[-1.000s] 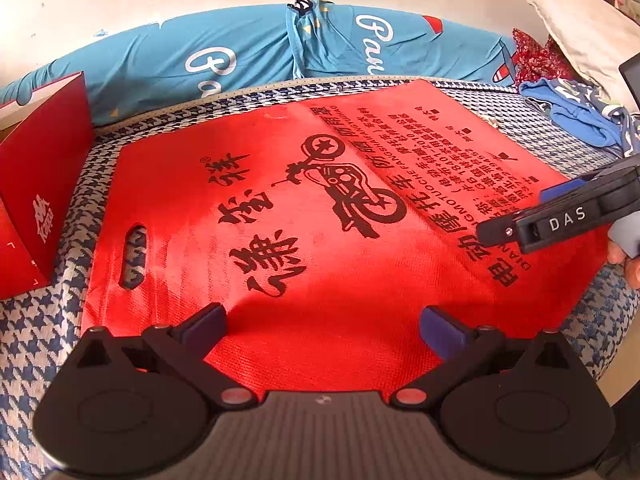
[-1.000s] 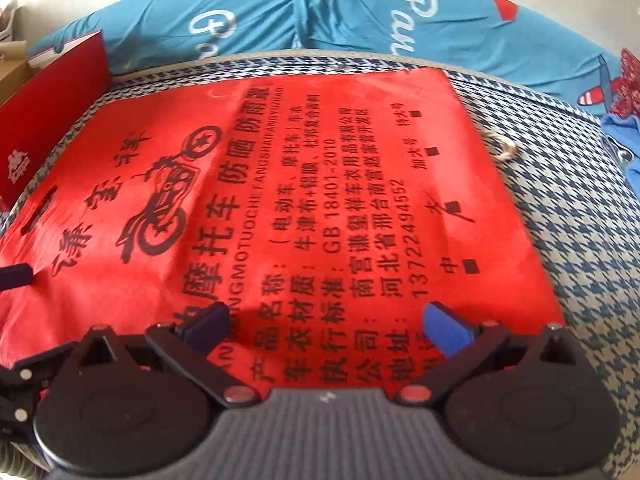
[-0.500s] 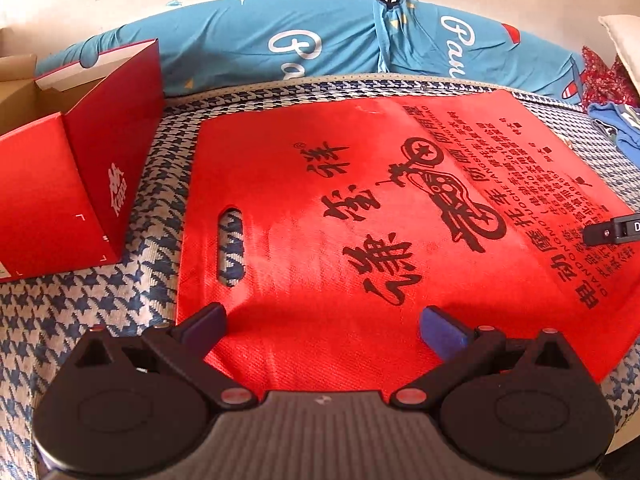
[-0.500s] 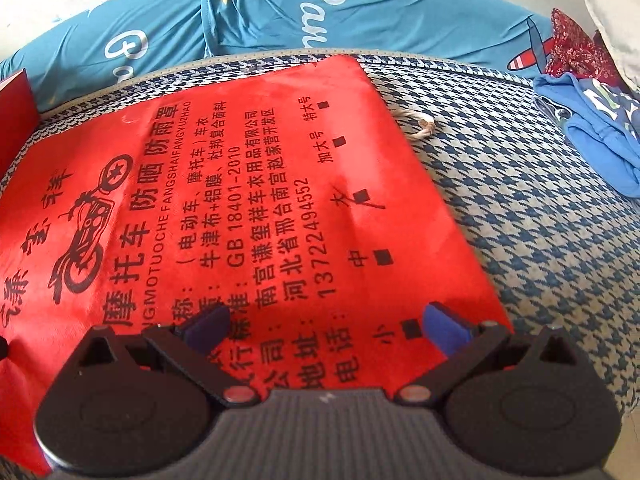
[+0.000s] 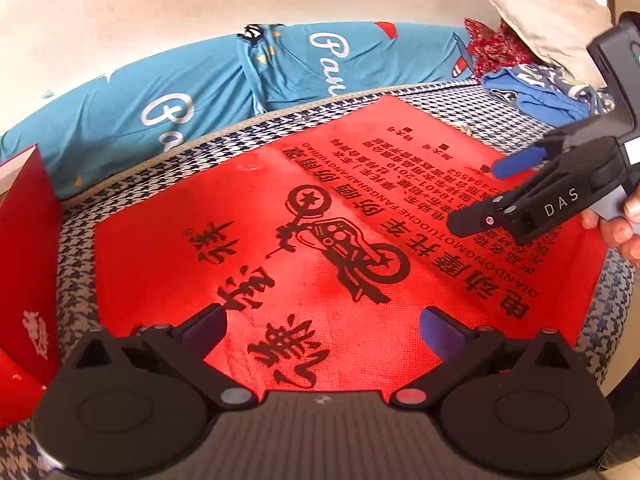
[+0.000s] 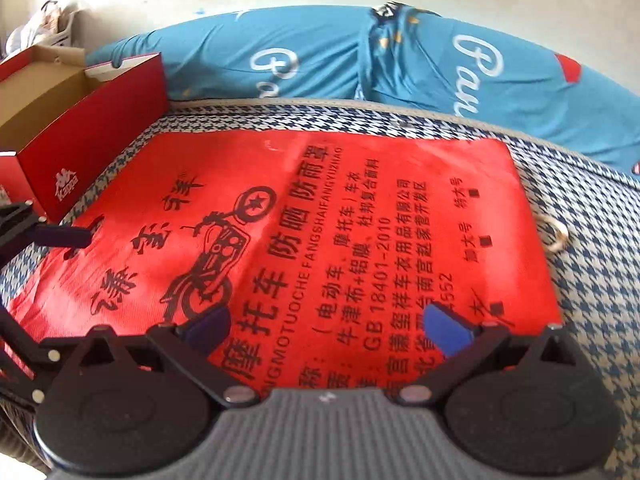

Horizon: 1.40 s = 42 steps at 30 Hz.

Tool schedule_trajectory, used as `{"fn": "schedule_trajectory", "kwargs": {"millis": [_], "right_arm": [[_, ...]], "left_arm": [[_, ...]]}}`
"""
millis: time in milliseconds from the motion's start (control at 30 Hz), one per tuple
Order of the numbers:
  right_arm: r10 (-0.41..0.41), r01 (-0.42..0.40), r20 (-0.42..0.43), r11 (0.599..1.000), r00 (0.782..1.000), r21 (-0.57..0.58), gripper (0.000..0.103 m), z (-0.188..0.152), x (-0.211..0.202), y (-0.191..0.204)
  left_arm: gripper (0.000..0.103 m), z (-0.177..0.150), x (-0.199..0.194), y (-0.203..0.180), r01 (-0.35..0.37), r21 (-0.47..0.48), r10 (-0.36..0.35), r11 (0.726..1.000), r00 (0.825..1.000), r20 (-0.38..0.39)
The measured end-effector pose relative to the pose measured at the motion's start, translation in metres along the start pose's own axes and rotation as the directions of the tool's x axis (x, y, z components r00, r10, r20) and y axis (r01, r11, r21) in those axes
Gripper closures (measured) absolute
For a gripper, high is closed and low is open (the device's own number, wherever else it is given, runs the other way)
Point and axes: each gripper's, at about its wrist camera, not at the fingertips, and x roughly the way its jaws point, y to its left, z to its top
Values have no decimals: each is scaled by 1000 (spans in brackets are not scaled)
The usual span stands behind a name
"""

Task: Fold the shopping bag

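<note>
Tongs on the left (image 5: 322, 326) hang low over the near edge of the red shopping bag (image 5: 320, 240), both blue-tipped fingers (image 5: 206, 326) spread wide with nothing between them; whether they touch the cloth I cannot tell. From the other camera, 1 dark finger of this tool reaches in at the far left, above the bag's handle end. The bag lies flat and unfolded on the bed (image 5: 76, 300), printed side up, with black characters and a motorcycle drawing (image 5: 344, 252) across its middle.

Further right, the right tongs (image 6: 326, 326) also stand wide apart and empty, poised over the bag's near edge beside the lines of small print. Seen from the left camera, this tool comes in from the right side, angled down toward the bag, its body marked DAS, with a hand (image 5: 618, 228) wrapped round the grip.

The bed wears a blue-and-white houndstooth cover. At its left edge stands an open red shoebox (image 6: 80, 132) with a white logo on its side. Along the back, against a pale wall (image 5: 200, 12), lies a long blue bolster (image 6: 340, 56) with white script lettering. To the right of the bag a small loop of cord (image 6: 556, 236) rests on the cover, and in the far right corner sit crumpled blue clothes (image 5: 536, 96), a red patterned cloth (image 5: 496, 46) and a beige pillow (image 5: 548, 12).
</note>
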Motion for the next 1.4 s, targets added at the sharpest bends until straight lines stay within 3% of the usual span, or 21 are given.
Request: {"fn": "schedule_trajectory", "kwargs": {"millis": [233, 400, 467, 667, 800, 933, 1100, 1267, 1400], "right_arm": [[-6, 6, 3, 997, 1000, 78, 0, 16, 19, -12], [-42, 43, -8, 998, 999, 46, 2, 19, 31, -11], [-29, 30, -30, 998, 999, 47, 21, 19, 37, -9], [6, -5, -42, 1000, 999, 1, 56, 19, 45, 3], [-27, 27, -74, 1000, 997, 1, 68, 18, 52, 1], [-57, 61, -82, 997, 995, 48, 68, 17, 51, -10], [-40, 45, -74, 997, 996, 66, 64, 17, 50, -12], [16, -14, -49, 999, 999, 29, 56, 19, 47, 0], [15, -14, -50, 1000, 999, 27, 47, 19, 47, 6]], "left_arm": [[0, 7, 32, 9, 17, -3, -17, 1000, 1000, -13], [0, 14, 49, 18, 67, 31, -67, 997, 998, 12], [0, 11, 52, 23, 84, 14, -84, 996, 996, 37], [0, 7, 57, 29, 106, -29, -104, 994, 993, 58], [0, 4, 56, 33, 107, -37, -104, 994, 992, 68], [0, 1, 55, 38, 120, -56, -115, 991, 991, 75], [0, -1, 53, 37, 116, -57, -112, 992, 991, 79], [0, -10, 44, 33, 98, -57, -93, 994, 992, 90], [0, -10, 45, 32, 97, -63, -91, 993, 992, 89]]}}
